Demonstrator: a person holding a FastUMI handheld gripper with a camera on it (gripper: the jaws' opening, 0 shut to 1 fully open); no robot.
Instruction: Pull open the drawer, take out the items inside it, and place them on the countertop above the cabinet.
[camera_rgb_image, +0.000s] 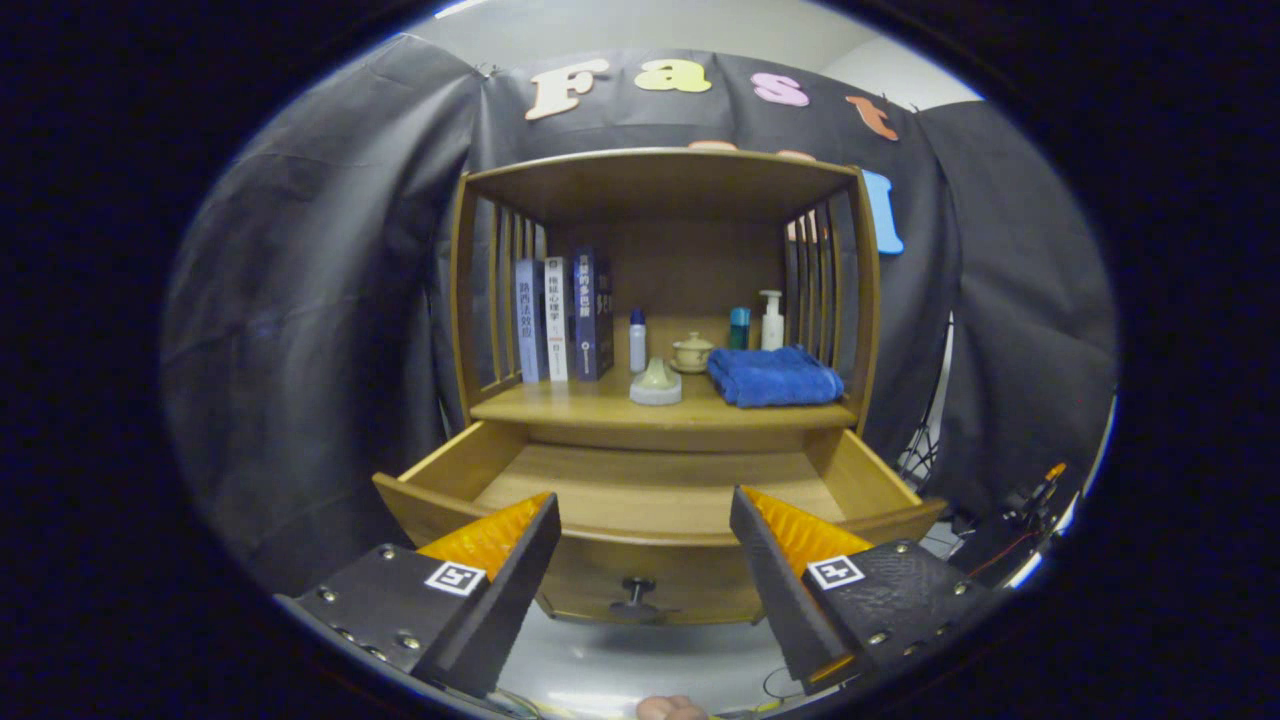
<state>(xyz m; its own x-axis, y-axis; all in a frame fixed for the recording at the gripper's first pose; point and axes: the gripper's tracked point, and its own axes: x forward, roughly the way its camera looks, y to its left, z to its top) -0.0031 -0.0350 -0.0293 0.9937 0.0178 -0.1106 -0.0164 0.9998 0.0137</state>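
In the gripper view the gripper (645, 530) hangs in front of a wooden cabinet (660, 300) with its two fingers (520, 560) spread wide apart and nothing held between them. The drawer (650, 490) is pulled out toward the fingers, its front panel lying across the gap between the fingertips, and its dark round knob (637, 592) sits low on that panel, between the fingers and touching neither. The drawer's bare wooden floor shows just beyond the fingertips; the part nearest the front panel is hidden behind the panel's rim. On the countertop (600, 408) above the drawer, well beyond the fingers, three books (565, 318) stand upright against the left slatted side. A small white bottle (637, 340) stands just right of them toward the back, and a pale domed item (656, 382) rests near the front edge at the middle. Behind it sits a small lidded ceramic pot (692, 351). A folded blue towel (775, 376) lies at the right front corner, with a teal bottle (739, 327) and a white pump bottle (771, 320) standing behind it at the right back corner.
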